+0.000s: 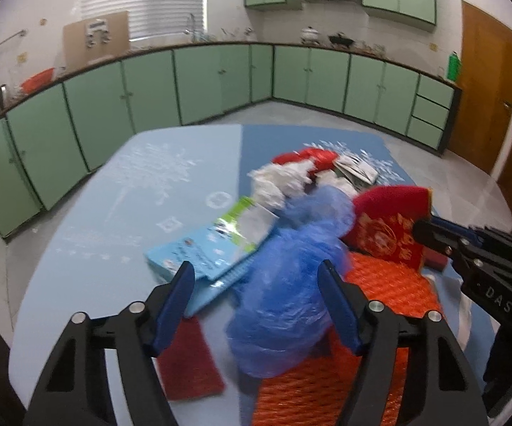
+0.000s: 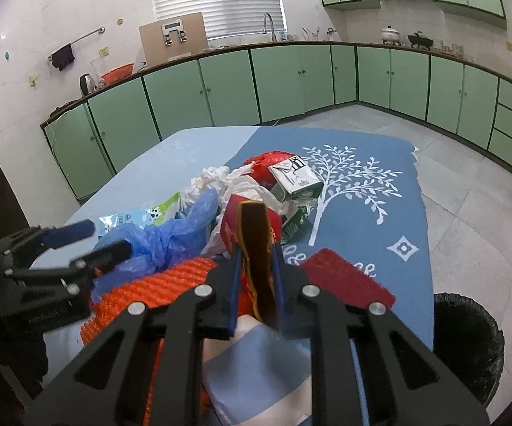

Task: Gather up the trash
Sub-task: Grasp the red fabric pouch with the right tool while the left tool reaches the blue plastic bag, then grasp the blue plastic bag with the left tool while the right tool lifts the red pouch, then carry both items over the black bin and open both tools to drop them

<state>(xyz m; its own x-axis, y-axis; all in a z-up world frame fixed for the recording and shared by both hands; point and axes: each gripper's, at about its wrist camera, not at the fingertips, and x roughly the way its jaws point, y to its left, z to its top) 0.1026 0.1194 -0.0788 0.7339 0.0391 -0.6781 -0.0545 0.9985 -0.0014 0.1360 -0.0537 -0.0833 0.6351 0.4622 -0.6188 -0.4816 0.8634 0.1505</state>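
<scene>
Right hand-held gripper (image 2: 256,259) grips the red packet (image 2: 252,234), left hand-held gripper (image 1: 256,277) straddles the blue bag (image 1: 291,284) unclosed, and most trash waits beside the bin (image 2: 469,337).

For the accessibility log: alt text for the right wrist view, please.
The right claw is shut on the edge of a red and gold packet above a trash pile on a blue table. The left claw reaches toward a blue plastic bag; a black-lined bin stands lower right.

Soft window daylight; strong fisheye bending; left view perhaps motion-blurred
</scene>
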